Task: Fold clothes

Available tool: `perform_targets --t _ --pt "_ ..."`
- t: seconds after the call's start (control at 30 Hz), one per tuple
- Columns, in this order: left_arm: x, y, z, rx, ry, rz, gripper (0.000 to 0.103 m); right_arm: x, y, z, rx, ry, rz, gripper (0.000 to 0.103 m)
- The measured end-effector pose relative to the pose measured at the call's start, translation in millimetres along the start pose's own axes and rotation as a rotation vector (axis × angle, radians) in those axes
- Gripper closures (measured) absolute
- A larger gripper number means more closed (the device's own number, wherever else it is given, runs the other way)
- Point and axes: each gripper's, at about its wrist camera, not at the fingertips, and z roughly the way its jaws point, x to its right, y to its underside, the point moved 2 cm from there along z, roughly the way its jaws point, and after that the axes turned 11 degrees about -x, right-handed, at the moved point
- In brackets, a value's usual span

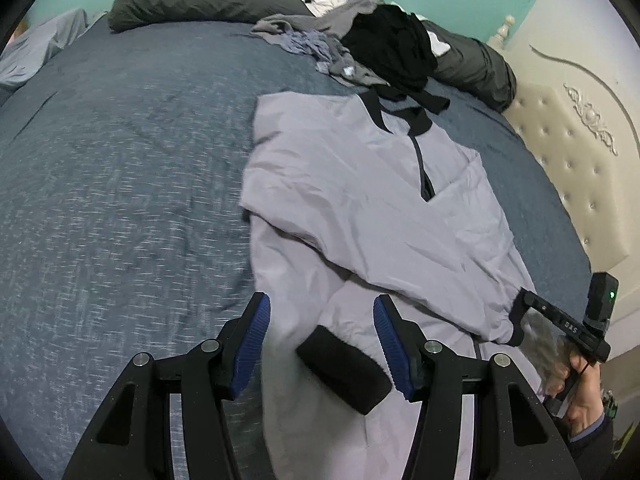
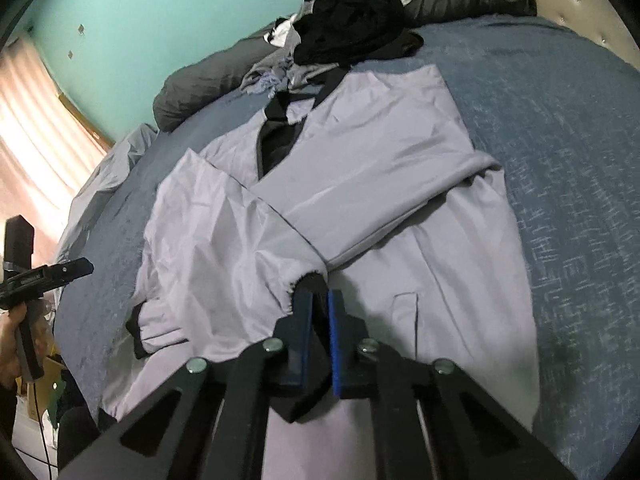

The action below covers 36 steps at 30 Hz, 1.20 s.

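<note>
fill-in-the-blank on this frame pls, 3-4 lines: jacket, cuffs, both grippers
1. The lavender jacket lies spread on a bed with a ____ cover.
2. The right gripper has its jaws ____ on a black sleeve cuff.
3. The left gripper has its jaws ____, with the other cuff lying between them, unpinched.
4. The pile of unfolded clothes by the jacket's collar is topped by a ____ garment.

Missing words: blue; shut; open; black
</note>
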Motion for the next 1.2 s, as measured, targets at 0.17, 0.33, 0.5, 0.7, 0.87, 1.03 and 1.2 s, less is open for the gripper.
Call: perform_targets --t 0.17,0.33,0.5,0.7,0.87,1.03,1.2 --pt "-16 2 -6 0.014 0.009 -0.024 0.045 2 8 -38 0.052 0.026 0.000 0.097" --pt "-28 5 2 0.003 -0.007 -0.043 0.045 15 15 -66 0.086 0.045 0.037 0.097" --pt "-31 6 16 -0.012 -0.020 -0.045 0.045 34 22 -47 0.022 0.074 0.095 0.097" --pt "-37 -1 37 -0.033 -0.057 -0.031 0.045 56 25 -43 0.022 0.121 0.170 0.097" --pt "-40 -23 54 -0.040 -0.087 -0.022 0.045 51 10 -45 0.037 0.181 0.152 0.091" --pt "-36 -49 74 -0.054 -0.127 0.011 0.045 48 -8 -61 0.127 0.188 0.197 0.064" --pt "-31 -66 100 -0.075 -0.187 0.058 0.045 43 -30 -55 0.181 0.109 0.227 0.063"
